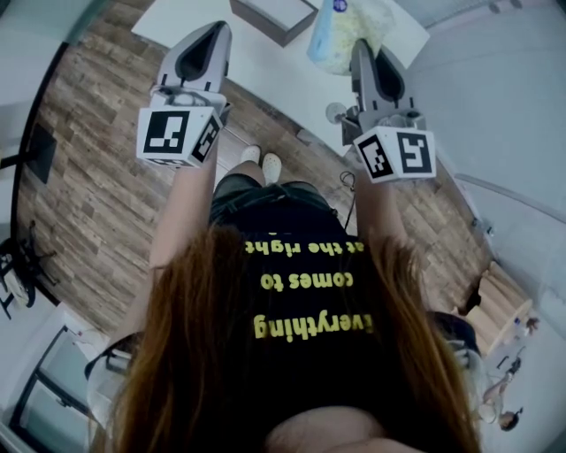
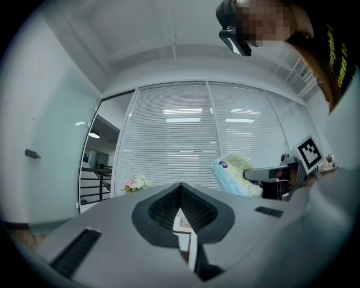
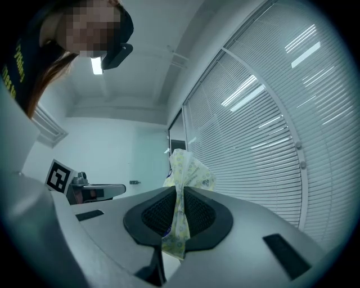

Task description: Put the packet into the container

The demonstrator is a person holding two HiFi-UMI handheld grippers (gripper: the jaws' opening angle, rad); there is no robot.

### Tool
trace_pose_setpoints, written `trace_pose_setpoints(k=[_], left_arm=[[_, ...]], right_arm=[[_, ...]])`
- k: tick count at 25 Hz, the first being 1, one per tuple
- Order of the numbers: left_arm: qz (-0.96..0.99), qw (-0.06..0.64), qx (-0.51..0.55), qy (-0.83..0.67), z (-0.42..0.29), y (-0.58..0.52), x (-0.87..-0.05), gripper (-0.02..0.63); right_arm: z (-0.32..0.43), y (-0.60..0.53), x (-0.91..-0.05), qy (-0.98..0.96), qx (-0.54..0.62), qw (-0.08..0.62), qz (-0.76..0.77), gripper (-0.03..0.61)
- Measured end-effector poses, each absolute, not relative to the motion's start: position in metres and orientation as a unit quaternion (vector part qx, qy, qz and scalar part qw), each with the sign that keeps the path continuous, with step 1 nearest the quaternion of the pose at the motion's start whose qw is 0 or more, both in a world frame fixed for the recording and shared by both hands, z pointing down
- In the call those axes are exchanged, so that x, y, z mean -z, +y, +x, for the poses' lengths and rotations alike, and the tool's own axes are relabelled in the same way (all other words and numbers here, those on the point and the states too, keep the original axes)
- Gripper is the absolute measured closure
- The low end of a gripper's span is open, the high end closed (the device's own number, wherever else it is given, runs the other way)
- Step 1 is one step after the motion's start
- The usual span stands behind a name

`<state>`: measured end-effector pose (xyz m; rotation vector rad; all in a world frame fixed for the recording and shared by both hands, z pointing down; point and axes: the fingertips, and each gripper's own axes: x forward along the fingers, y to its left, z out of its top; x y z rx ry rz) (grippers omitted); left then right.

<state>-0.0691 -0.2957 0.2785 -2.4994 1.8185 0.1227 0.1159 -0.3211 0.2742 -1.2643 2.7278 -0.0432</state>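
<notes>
My right gripper [image 1: 361,49] is shut on a soft pale yellow-green packet [image 1: 345,28] with a blue end, holding it over the white table [image 1: 265,66]. In the right gripper view, the packet [image 3: 188,169] stands pinched by a thin fold between the jaws of the right gripper [image 3: 180,194]. Further left on the same table stands a grey open box, the container [image 1: 272,18]. My left gripper [image 1: 215,34] is held level beside it, shut with nothing in it. The left gripper view shows its closed jaws [image 2: 181,188], with the packet [image 2: 236,175] and the right gripper [image 2: 273,173] off to the right.
A wood-plank floor [image 1: 97,177] lies below, with the person's shoes [image 1: 261,162] near the table edge. A window wall with blinds [image 2: 185,140] runs behind the table, and a bunch of flowers [image 2: 136,183] sits at the left. Wooden items [image 1: 500,305] lie lower right.
</notes>
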Motion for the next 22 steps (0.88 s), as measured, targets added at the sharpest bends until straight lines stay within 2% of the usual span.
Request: trace_pose_setpoints(k=[11, 22], left_arm=[[-0.811, 0.014, -0.036, 0.584, -0.084, -0.313, -0.286, 0.612], [-0.809, 0.012, -0.039, 0.586, -0.112, -0.341, -0.290, 0.612]], right_arm=[[0.103, -0.345, -0.274, 0.904, 0.012, 0.057, -0.424, 0.532], [0.076, -0.392, -0.284, 0.908, 0.002, 0.018, -0.419, 0.532]])
